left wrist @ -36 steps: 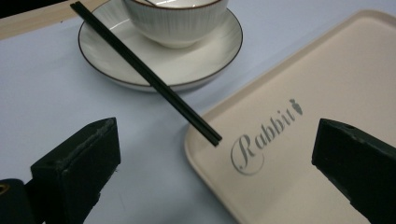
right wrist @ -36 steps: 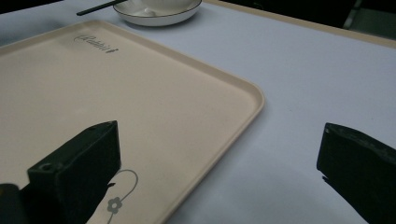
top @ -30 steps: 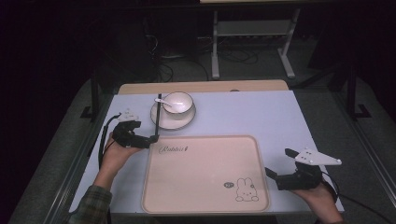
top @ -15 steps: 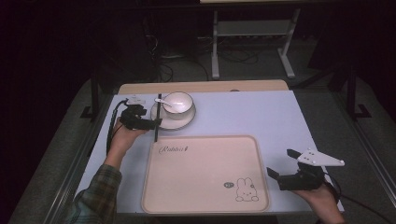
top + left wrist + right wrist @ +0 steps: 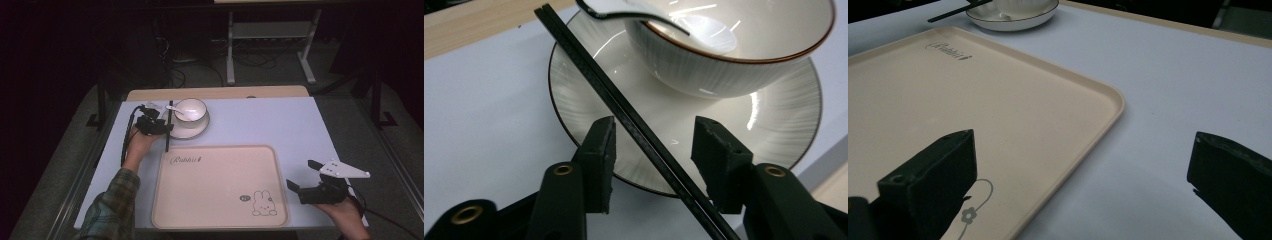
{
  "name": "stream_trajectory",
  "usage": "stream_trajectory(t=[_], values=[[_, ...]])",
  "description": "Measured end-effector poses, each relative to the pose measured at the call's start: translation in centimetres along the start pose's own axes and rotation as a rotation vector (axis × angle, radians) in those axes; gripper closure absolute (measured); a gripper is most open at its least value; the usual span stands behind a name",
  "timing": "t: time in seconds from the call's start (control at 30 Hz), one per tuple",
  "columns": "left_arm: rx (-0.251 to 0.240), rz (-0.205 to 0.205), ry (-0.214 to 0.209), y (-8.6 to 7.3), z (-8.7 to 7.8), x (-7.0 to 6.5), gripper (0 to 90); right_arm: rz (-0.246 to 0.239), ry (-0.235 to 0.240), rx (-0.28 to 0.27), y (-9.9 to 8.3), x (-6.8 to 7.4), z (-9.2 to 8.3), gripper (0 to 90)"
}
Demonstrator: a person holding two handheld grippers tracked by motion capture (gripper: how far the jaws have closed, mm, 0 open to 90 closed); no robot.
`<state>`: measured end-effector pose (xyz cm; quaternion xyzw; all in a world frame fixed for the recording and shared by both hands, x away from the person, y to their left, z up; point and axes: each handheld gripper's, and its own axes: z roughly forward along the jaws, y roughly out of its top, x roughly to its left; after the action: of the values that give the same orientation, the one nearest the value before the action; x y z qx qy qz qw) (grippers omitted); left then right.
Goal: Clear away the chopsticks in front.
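- Bench (image 5: 280,125): pale lavender-white top, a wood-coloured strip along the far edge, dark metal frame rails down both sides.
- Room: dark, grey carpeted floor, a white metal stand (image 5: 270,45) and loose cables behind the bench.
- Tray (image 5: 220,220): beige, rounded corners, rabbit print near its right front corner, script logo at its far left. It sits at the near middle of the bench, nothing on it.
- Saucer (image 5: 192,131) at far left of the bench, just beyond the tray; white bowl (image 5: 191,111) stands on it with a white spoon (image 5: 176,111) resting in the bowl.
- Black chopsticks (image 5: 624,115): a pair lying together, leaning across the saucer's left rim, near ends down toward the tray's far left corner.
- Left gripper (image 5: 162,129): at the saucer's left edge, fingers (image 5: 599,160) have just been closing, now about half apart; chopsticks run between them, pads not clearly pressing yet.
- Right gripper (image 5: 302,175): low over the bench at the tray's right front corner, fingers spread wide, holding nothing.
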<state>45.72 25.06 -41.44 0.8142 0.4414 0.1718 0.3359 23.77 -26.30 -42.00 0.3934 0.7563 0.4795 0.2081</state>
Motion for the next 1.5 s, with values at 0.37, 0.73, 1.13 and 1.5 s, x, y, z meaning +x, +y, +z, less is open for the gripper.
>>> stream_trajectory(t=[0.37,0.73,1.13,1.5], values=[[0.017,-0.022,0.017,-0.1,0.5,0.2,64.9,0.006,0.002,0.000,0.0,-0.1,0.0,0.0],[0.019,-0.041,0.041,0.5,0.9,0.3,71.4,0.017,0.007,-0.006,0.0,-0.2,0.0,0.0],[-0.014,-0.092,0.074,1.0,1.8,0.9,77.9,0.020,0.006,-0.014,0.0,-0.2,-0.2,0.0],[-0.005,-0.091,0.085,2.0,2.7,1.0,79.4,0.021,0.006,-0.016,0.0,-0.2,-0.4,0.0]])
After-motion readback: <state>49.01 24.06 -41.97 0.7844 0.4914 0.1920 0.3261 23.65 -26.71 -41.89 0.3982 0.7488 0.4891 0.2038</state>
